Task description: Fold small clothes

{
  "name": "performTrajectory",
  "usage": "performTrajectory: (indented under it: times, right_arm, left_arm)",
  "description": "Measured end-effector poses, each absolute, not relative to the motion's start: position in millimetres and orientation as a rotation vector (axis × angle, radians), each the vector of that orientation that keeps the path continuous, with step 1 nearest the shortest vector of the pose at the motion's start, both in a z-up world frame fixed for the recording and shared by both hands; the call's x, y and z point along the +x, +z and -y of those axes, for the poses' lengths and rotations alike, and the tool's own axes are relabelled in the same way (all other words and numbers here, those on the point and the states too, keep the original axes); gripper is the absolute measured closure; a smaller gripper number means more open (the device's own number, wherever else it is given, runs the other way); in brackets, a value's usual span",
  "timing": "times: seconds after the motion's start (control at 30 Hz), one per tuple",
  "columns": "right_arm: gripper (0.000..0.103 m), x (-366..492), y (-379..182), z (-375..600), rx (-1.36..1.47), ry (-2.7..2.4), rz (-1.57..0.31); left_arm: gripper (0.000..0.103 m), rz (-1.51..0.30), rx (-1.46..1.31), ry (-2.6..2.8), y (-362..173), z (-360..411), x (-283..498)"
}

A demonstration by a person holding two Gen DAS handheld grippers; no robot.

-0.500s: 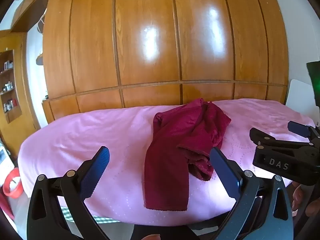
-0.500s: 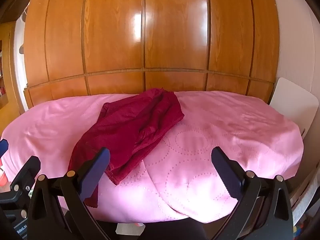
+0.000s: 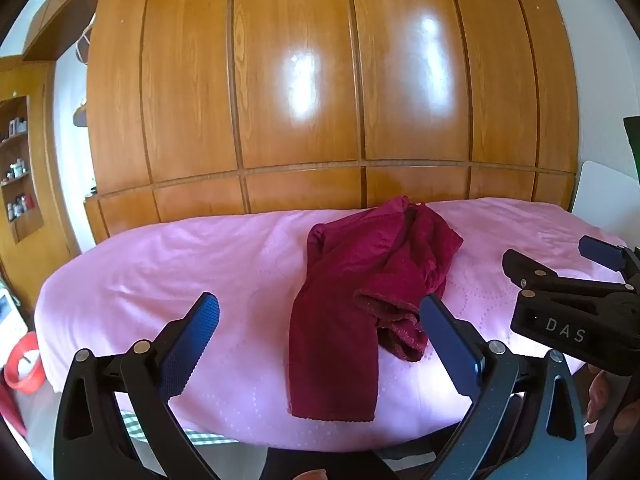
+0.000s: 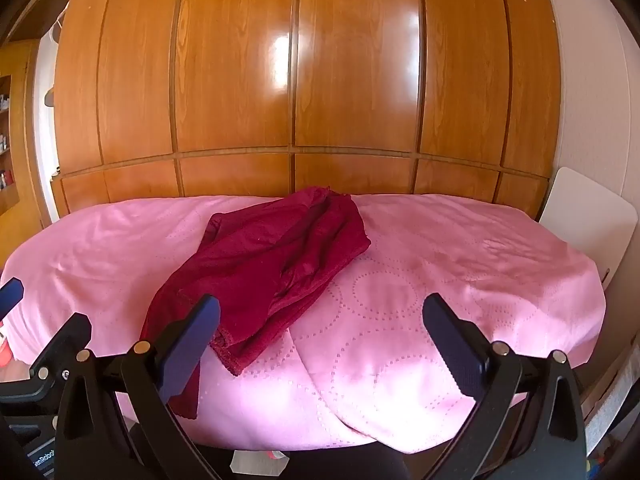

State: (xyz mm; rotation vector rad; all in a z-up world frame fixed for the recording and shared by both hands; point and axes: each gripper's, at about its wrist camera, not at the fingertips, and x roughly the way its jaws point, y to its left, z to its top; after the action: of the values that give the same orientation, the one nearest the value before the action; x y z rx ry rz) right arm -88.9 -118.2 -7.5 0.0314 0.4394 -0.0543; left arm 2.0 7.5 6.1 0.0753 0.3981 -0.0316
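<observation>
Approach step: I have both tools hovering short of the crumpled dark red garment, nothing grasped yet.

From the left: my left hand-held gripper is spread wide and released, framing the garment's long flat leg that runs toward the near edge of the pink-covered worktop; its hem lies just short of that edge, so I judge there is little room to drag it nearer. The bunched part sits toward the wooden wardrobe at the back. My right hand-held gripper is also released and empty, with the garment off its left finger and bare pink cover to the right, good room for spreading. Next, I think, each tool should pinch a corner and flatten the cloth.
</observation>
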Motion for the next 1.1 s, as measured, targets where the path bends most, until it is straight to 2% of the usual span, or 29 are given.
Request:
performTrajectory:
  times: [1.1]
  right_arm:
    - [0.002, -85.0, -9.3, 122.0, 0.012, -0.047, -0.443]
  left_arm:
    - [0.004, -0.411, 0.076, -0.038, -1.0, -8.7, 1.2]
